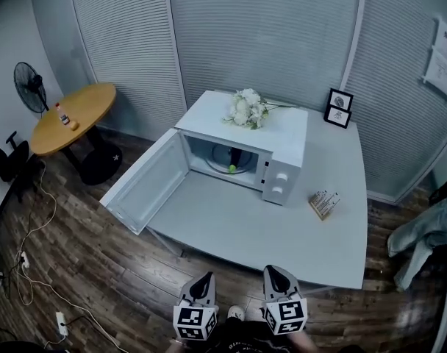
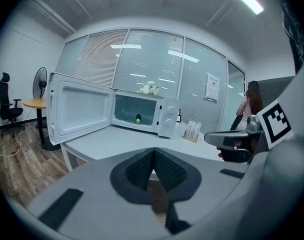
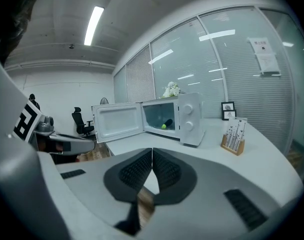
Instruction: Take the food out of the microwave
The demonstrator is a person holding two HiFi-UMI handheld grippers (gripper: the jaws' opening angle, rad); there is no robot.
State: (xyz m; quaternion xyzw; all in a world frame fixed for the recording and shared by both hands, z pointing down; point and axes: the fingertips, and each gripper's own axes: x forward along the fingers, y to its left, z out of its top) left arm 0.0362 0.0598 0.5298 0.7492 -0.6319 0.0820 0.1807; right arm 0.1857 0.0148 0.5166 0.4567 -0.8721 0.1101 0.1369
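A white microwave (image 1: 284, 149) stands on the grey table (image 1: 282, 234) with its door (image 1: 144, 182) swung wide to the left. Inside lies a small green-and-dark piece of food (image 1: 232, 168), also seen as the food (image 2: 138, 119) and the food (image 3: 165, 125) in the gripper views. My left gripper (image 1: 202, 284) and right gripper (image 1: 277, 276) hang side by side in front of the table's near edge, well short of the microwave (image 2: 142, 111). The left gripper (image 2: 153, 160) and the right gripper (image 3: 152, 160) are both shut with nothing between their pads.
White flowers (image 1: 245, 109) lie on top of the microwave. Two framed pictures (image 1: 339, 107) and a small card holder (image 1: 323, 204) stand on the table's right part. A round wooden table (image 1: 73, 116), a fan (image 1: 31, 87) and floor cables (image 1: 29, 263) are at the left.
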